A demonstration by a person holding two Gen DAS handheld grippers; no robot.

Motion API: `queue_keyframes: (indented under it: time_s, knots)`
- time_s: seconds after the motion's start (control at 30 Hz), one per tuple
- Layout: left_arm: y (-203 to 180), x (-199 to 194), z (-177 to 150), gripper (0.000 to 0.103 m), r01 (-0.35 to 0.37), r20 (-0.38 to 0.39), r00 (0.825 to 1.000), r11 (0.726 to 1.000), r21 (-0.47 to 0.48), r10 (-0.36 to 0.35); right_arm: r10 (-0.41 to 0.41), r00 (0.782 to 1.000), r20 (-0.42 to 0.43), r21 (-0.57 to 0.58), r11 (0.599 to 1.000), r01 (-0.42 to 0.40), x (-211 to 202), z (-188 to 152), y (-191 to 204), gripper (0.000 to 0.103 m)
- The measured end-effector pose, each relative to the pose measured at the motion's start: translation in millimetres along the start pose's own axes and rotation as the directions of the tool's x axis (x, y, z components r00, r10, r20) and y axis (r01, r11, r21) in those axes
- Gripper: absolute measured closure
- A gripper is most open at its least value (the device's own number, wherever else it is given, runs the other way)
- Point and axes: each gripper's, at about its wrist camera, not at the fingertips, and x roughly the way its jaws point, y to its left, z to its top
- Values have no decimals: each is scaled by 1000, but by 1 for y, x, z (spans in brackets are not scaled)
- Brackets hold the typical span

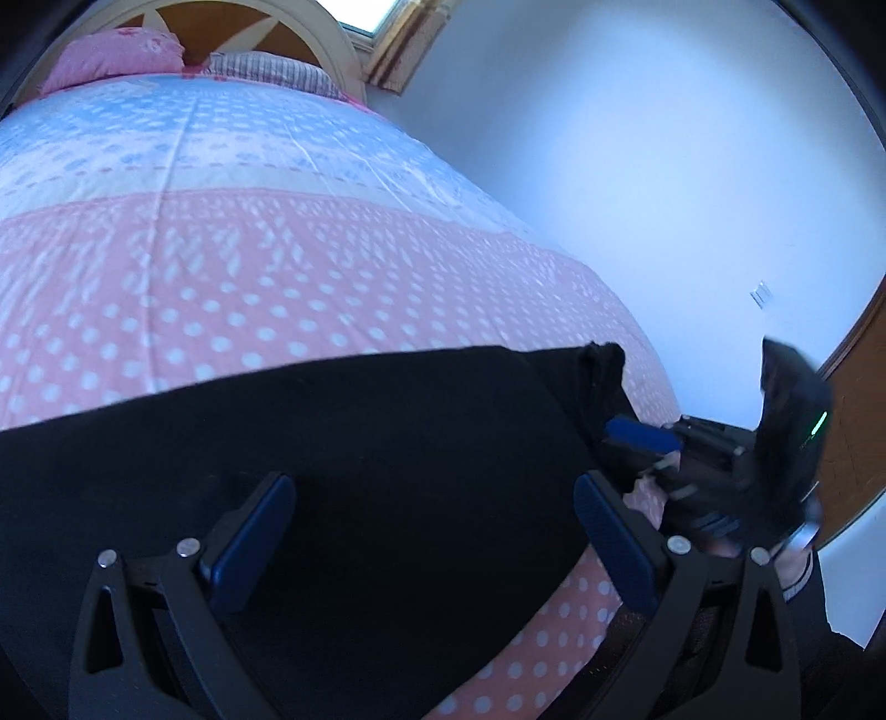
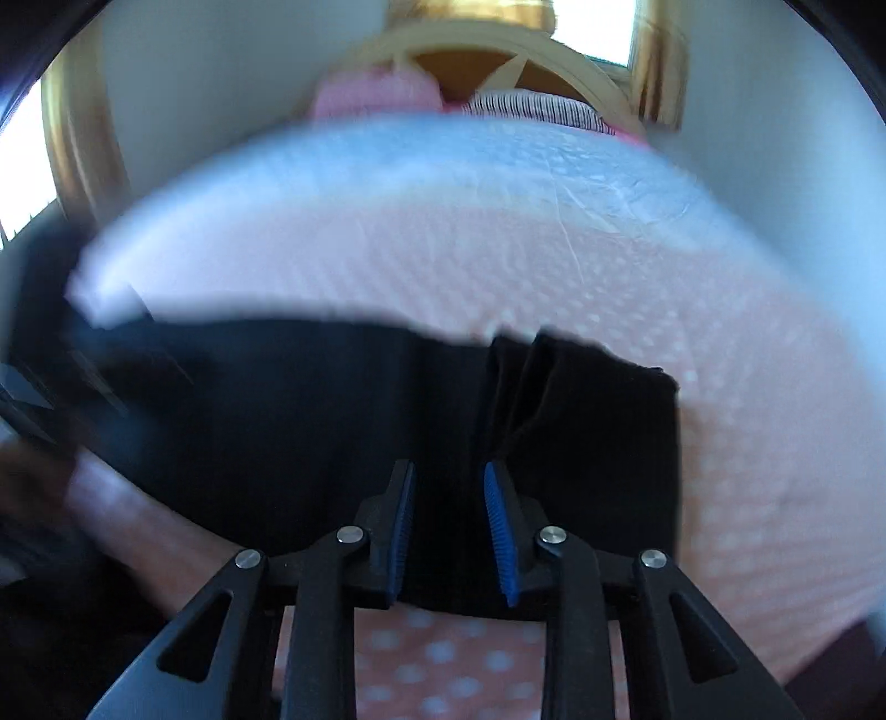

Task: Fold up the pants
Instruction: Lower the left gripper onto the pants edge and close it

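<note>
The black pants (image 1: 343, 443) lie spread across the foot edge of the polka-dot bed (image 1: 221, 266). The left gripper (image 1: 434, 531) hovers over them with its jaws wide apart, while the right gripper (image 2: 448, 526) has its blue pads (image 2: 501, 531) a little apart with a fold of the cloth between them; whether they pinch it I cannot tell

Both wrist cameras sit low and close over the bed (image 1: 232, 266), facing along their fingers toward the headboard (image 2: 498, 50). Shared: black pants (image 1: 354, 443), polka-dot quilt, pillows (image 1: 116, 55).
</note>
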Motion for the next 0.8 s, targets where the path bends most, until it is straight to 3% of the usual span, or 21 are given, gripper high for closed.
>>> queue_keyframes:
  time_s: [0.1,0.17,0.2,0.3,0.4,0.47,0.67,0.7,0.73,0.8]
  knots:
    - [-13,11,3,8,37,-10,999,999,12,-37,44,986,161,237,968,-82,-36,9,-58,53]
    - [-26,20,7,9,68,-16,998,998,16,-67,50,971,235,350,927,-133,-46,8,-85,51]
    - [-32,24,9,12,82,-20,996,996,20,-81,12,963,269,427,895,-131,-49,4,-101,51]
    - [-62,43,15,13,113,-45,993,992,62,-110,-123,952,281,572,818,-63,-48,-7,-128,51]
    - [-87,62,20,14,134,-77,989,986,100,-127,-144,956,257,634,771,-54,-38,-17,-143,51]
    - [-101,81,24,17,133,-102,987,985,109,-122,-166,950,263,646,762,-46,-40,-20,-142,51]
    - [-123,113,40,17,46,-101,994,991,124,-34,-197,933,301,599,801,-24,-47,-22,-130,50]
    - [-126,115,40,21,44,-98,995,990,131,-31,-210,928,307,595,803,-15,-45,-21,-128,50]
    - [-128,116,41,45,54,-102,994,989,138,-40,-223,923,313,594,805,-7,-44,-19,-130,50]
    - [-132,122,39,81,40,-131,991,988,152,-20,-242,917,318,593,805,7,-46,-20,-129,50]
